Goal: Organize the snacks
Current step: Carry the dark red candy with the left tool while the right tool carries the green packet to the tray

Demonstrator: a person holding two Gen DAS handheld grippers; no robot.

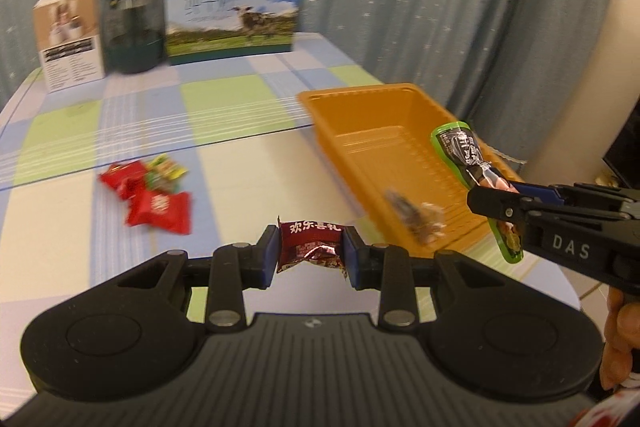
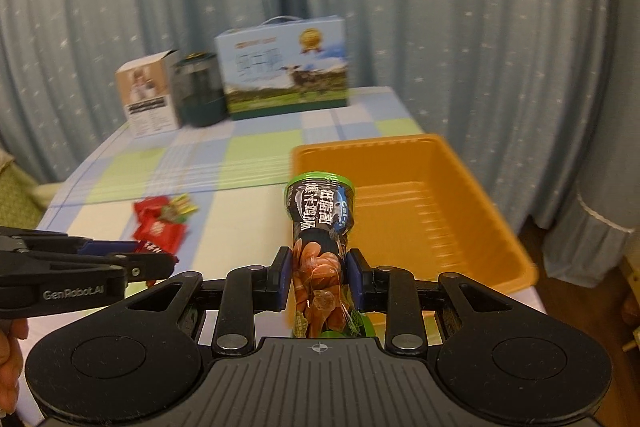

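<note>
Both grippers are pinching light, crinkly, crushable packets mid-body beside the orange plastic tray (image 1: 400, 147): left gripper (image 1: 311, 254) gripping a dark-red foil candy (image 1: 312, 247), right gripper (image 2: 319, 277) a green-edged snack pouch (image 2: 320, 227).

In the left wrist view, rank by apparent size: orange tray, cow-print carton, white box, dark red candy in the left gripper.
1. Orange tray
2. Cow-print carton
3. White box
4. Dark red candy

The carton and box stand farther off, so true sizes are uncertain.
</note>
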